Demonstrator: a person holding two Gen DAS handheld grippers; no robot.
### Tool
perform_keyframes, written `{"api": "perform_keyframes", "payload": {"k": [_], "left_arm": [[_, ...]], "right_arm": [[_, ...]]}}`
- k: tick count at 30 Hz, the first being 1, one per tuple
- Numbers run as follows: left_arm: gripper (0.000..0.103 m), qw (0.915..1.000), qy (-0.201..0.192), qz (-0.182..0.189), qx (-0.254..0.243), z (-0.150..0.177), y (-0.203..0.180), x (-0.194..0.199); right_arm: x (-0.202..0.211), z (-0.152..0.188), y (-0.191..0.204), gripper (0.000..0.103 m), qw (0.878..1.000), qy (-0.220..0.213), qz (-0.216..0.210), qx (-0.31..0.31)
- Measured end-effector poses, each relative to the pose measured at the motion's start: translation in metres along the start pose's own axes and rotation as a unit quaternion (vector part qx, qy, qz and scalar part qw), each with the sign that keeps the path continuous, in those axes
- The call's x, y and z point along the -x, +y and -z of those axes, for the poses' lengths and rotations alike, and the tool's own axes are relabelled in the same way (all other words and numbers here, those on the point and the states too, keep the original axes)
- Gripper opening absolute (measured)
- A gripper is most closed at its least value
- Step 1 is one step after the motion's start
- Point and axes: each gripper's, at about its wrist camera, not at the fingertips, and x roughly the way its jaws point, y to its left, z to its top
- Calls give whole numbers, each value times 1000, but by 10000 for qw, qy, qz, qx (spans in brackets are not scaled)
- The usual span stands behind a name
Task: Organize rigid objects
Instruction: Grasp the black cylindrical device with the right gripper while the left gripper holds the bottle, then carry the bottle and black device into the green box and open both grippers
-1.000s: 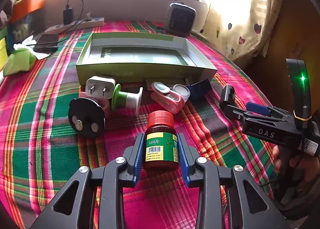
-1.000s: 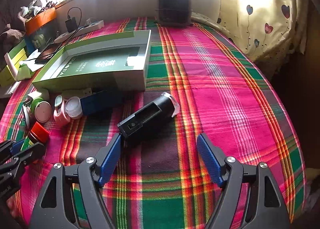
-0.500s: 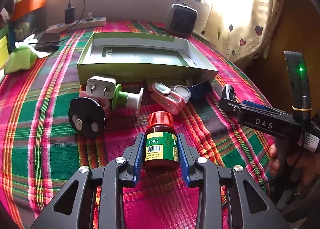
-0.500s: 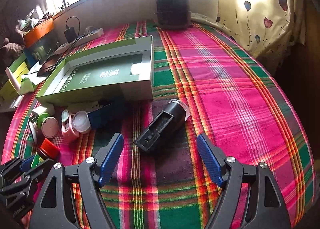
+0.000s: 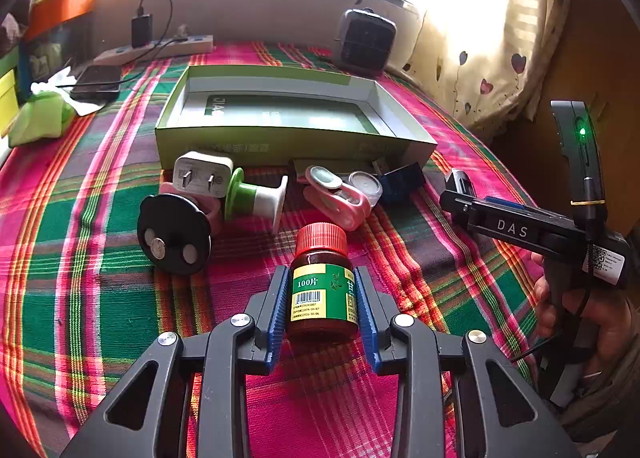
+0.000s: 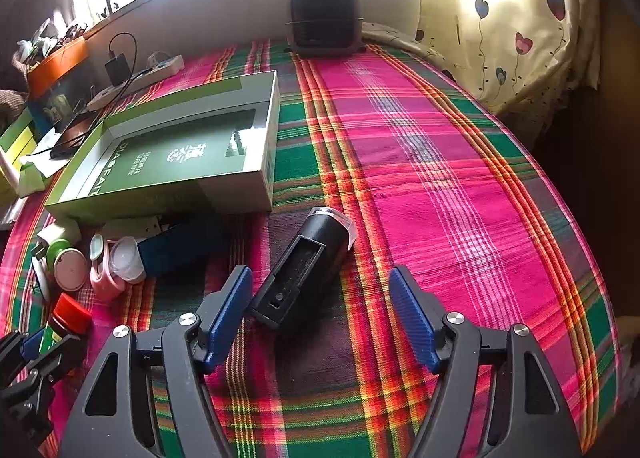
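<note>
Broadly, a plaid cloth (image 6: pixel 440 186) covers the whole work surface, and toward its far left lies the open green box (image 5: pixel 280 146), shallow-walled and bare inside apart from its printed lining; judging by the task, that box is where the loose items belong; near its front wall a row of small things sits on the cloth, with the black torch (image 6: pixel 304 262) lying on its side at the right end, its clear lens end pointing toward the far side; the left gripper (image 5: pixel 322 306) pinches the red-capped pill bottle (image 5: pixel 322 282) upright, the blue pads (image 5: pixel 278 302) pressed on the label at either side, and whether the bottle's base touches the cloth or is just off it I cannot tell; the right gripper (image 6: pixel 320 314) is spread wide, its jaws either side of the torch's near end and touching nothing; to do this step well, the bottle should rise straight up, high enough to clear the white plug (image 5: pixel 202 176), the green spool (image 5: pixel 256 198) and the pink clip (image 5: pixel 338 200) between it and the box, then cross the front wall and settle on the box floor before the pads loosen; meanwhile the right jaws would best square up across the torch's round body, which looks likely to roll if nudged from one side only
</note>
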Motion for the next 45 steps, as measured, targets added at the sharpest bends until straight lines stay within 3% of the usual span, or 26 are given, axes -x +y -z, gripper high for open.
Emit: {"api": "perform_keyframes", "payload": {"k": [3, 14, 32, 45], "left_arm": [[31, 10000, -2, 0, 4, 0, 0, 0], [31, 10000, 1, -42, 56, -2, 0, -1], [31, 9996, 56, -284, 20, -4, -8, -3], [31, 9994, -201, -290, -52, -11, -17, 16]], "right_arm": [[1, 0, -2, 65, 10000, -7, 3, 31], [1, -4, -12, 29, 10000, -58, -9, -13], [14, 4, -11, 29, 9993, -172, -337, 83], [40, 0, -4, 29, 9967, -404, -681, 151]]}}
